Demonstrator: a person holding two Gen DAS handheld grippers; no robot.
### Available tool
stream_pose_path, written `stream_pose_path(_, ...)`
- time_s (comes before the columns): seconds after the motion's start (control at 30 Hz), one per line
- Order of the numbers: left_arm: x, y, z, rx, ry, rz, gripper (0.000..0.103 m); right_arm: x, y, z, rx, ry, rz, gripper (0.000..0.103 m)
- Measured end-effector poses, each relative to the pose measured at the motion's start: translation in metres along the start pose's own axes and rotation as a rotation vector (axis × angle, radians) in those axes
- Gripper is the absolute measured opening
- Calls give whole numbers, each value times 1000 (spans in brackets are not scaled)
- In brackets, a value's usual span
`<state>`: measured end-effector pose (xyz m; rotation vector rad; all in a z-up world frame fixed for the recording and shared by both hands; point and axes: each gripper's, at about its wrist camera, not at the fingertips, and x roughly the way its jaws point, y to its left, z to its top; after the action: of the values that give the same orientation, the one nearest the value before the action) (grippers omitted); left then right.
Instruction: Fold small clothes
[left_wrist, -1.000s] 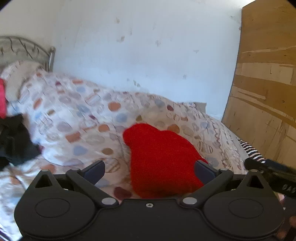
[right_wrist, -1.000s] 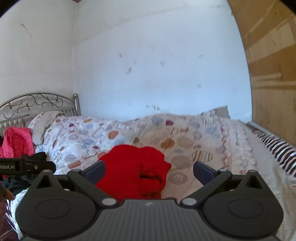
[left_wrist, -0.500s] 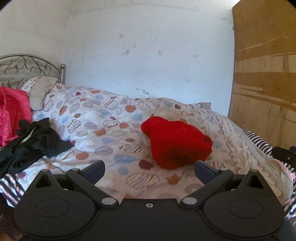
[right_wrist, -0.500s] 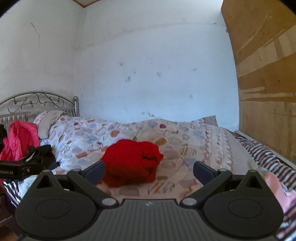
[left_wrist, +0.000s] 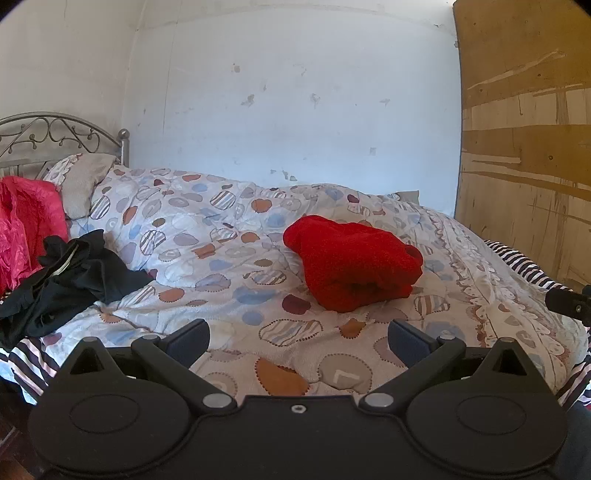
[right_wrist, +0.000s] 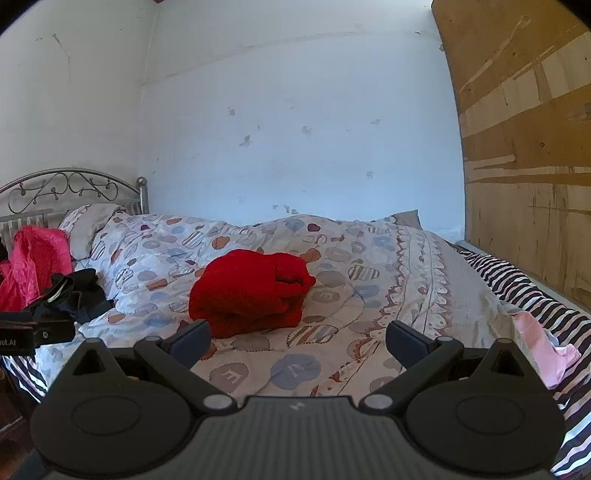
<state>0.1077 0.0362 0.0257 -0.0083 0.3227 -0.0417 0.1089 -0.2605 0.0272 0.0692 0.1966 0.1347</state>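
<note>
**newbie_folder:** so where are you at with this one?

**bedroom_rig:** Start from your own tools. Your left hand-held gripper (left_wrist: 297, 341) is spread wide with nothing between its fingers, and your right hand-held gripper (right_wrist: 297, 341) is the same: jaws apart, empty, both hanging over the near edge of the bed with the white quilt printed in blue, orange and striped ovals (left_wrist: 229, 258). Neither one touches any cloth.

**newbie_folder:** and the red thing?

**bedroom_rig:** The fuzzy red knitted garment (left_wrist: 351, 267) sits in a compact bundle in the middle of the quilt, well ahead of your fingertips. From your right wrist view you can see the layers stacked at its end (right_wrist: 251, 291), so I'd call that one folded and done.

**newbie_folder:** what's left then?

**bedroom_rig:** Looks like more to go. There's a crumpled black garment (left_wrist: 70, 277) heaped at the left side of the bed, and a shiny pink-red crinkled cloth (left_wrist: 26, 225) bunched up behind it near the grey metal headboard (right_wrist: 74, 188). A pale pink piece (right_wrist: 541, 347) also lies on the striped sheet at your right. I'd guess the black one is next, since it's nearest your left hand.

**newbie_folder:** any basket or bin to drop them in?

**bedroom_rig:** None that I can see. Everything lies straight on the bed.
</note>
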Motion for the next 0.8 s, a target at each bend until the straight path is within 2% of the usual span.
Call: stream_pose_path(0.8, 8, 0, -1, -14, 25, 5, 102, 5, -2, -3, 15, 13, -1, 103)
